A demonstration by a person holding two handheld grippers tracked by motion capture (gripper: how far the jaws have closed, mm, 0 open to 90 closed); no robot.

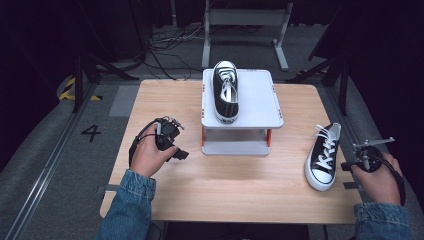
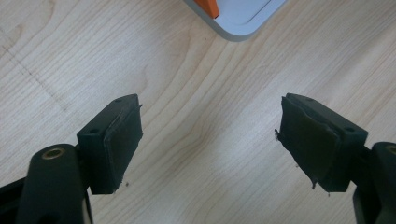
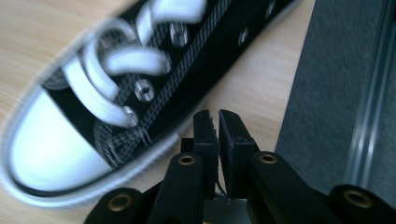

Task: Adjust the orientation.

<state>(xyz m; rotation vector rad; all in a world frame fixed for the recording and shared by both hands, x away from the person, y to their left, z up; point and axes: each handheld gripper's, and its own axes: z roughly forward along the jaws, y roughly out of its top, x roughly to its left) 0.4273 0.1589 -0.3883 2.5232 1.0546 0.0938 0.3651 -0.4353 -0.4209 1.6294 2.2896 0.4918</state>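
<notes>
A black sneaker (image 1: pixel 324 156) with white laces and a white toe cap lies on the wooden table near its right edge, toe toward me. Its mate (image 1: pixel 226 90) sits on top of a grey two-level stand (image 1: pixel 260 95) at the table's middle back. My right gripper (image 1: pixel 350 165) is just right of the near shoe's toe. In the right gripper view its jaws (image 3: pixel 218 116) stand together with nothing between them, beside the sole of the blurred shoe (image 3: pixel 140 84). My left gripper (image 1: pixel 177 154) hovers over bare wood left of the stand, jaws (image 2: pixel 210 135) wide apart and empty.
A corner of the stand (image 2: pixel 243 23) with an orange post (image 2: pixel 208 5) lies ahead of the left gripper. The table's right edge and the grey floor mat (image 3: pixel 317 93) run close by the right gripper. Bare table (image 1: pixel 225 185) lies in front of the stand.
</notes>
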